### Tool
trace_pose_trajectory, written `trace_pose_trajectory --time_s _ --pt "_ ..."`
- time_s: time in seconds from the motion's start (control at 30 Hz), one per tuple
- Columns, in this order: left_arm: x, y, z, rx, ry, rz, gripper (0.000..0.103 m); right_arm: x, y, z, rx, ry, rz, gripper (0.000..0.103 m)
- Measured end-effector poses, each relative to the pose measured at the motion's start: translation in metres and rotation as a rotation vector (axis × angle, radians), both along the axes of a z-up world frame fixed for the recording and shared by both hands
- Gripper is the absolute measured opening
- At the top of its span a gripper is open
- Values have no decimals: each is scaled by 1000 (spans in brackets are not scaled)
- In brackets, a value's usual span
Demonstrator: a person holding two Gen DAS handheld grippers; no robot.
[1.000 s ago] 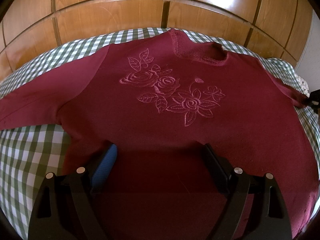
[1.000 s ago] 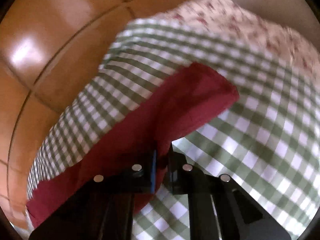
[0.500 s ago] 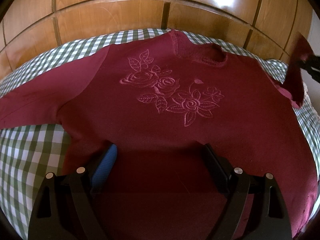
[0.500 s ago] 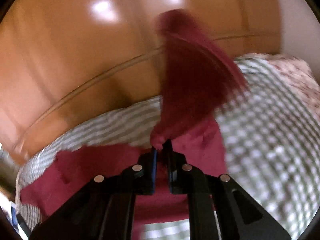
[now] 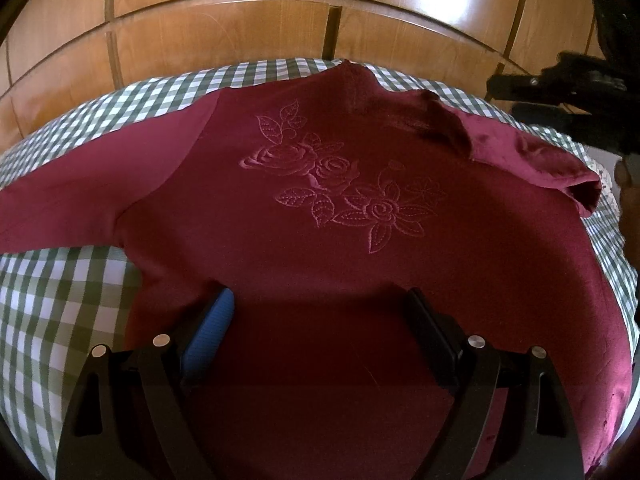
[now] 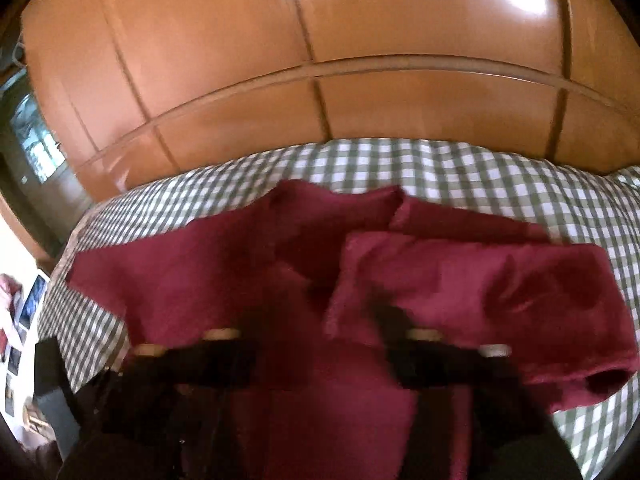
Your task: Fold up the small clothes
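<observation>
A maroon sweater (image 5: 320, 240) with stitched roses lies flat on the green-and-white checked cloth (image 5: 60, 300). My left gripper (image 5: 318, 300) hovers open over its lower part, with nothing between the pads. The right sleeve (image 5: 532, 156) lies folded back over the shoulder, and its cuff end (image 6: 600, 384) sits at the right. My right gripper (image 6: 316, 320) is blurred above the sleeve (image 6: 480, 288). Its jaws are opening and the cloth lies below them, not pinched. The left wrist view shows this same right gripper (image 5: 508, 98) at the upper right, above the fold.
Glossy wooden wardrobe panels (image 5: 320, 20) rise just behind the checked cloth. A flowered fabric (image 5: 600, 172) and a person's hand (image 5: 628, 208) sit at the right edge. Small pictures (image 6: 24, 320) lie on the floor at far left.
My right gripper lifted the sleeve end, swung it across over the sweater and let it go; the sleeve now lies folded on the shoulder. The left gripper stayed still.
</observation>
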State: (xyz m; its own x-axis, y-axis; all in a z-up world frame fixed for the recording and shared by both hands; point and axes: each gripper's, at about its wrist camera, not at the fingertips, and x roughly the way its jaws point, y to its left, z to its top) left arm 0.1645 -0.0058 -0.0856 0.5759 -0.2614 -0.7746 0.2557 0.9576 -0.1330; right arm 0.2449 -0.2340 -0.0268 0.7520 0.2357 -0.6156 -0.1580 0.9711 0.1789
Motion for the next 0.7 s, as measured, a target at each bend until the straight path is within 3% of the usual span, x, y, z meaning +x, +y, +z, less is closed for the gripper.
trace_pose_trajectory --time_s 0.13,0.27,0.43,0.53,0.7 --pt "0 -1 0 -2 1 0 86 -29 -16 -6 56 -9 -18 82" --pt "0 -1 0 1 2 -1 87 -53 -49 -20 84 19 -106 95" --pt "1 -6 0 20 5 -5 89 -68 -91 -64 154 87 -222 100" --pt "2 -8 0 31 6 -8 91 -79 -100 -82 228 -15 -206 101" --pt "6 -12 -1 72 27 -10 99 -82 -107 -83 276 -31 -194 101"
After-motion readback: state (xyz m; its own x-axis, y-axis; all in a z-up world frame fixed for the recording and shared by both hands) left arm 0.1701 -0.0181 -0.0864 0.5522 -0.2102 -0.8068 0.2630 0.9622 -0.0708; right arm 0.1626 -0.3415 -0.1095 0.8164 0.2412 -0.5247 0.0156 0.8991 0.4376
